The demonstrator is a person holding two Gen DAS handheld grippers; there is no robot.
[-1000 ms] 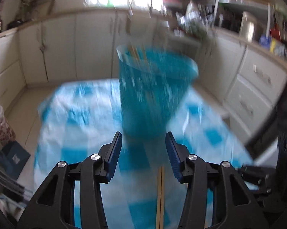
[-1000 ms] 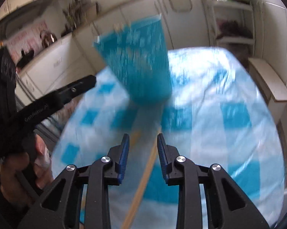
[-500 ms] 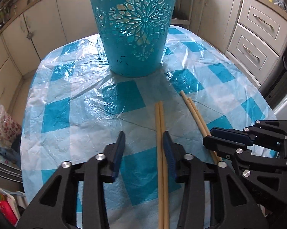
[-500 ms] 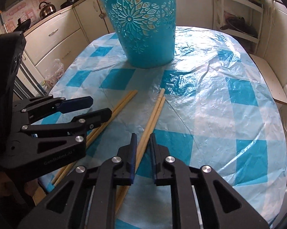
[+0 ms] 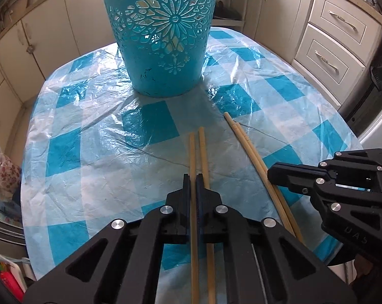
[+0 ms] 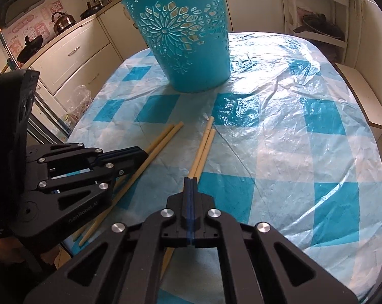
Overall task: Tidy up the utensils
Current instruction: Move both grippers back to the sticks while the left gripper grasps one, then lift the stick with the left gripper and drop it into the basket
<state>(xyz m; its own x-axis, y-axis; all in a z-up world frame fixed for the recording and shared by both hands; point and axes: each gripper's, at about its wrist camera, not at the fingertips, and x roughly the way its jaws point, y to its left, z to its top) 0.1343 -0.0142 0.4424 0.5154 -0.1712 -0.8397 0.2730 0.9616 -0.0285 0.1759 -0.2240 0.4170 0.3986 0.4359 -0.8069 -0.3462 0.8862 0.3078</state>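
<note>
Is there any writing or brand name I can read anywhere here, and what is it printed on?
"GenRobot.AI": embossed on the side of the left gripper, seen from the right wrist view.
"UAS", apparently only part of a word: embossed on the side of the right gripper, seen from the left wrist view.
Pink wall stickers behind the kettle: too blurred to read.
The blue basket carries only cut-out flowers, no text.
</note>
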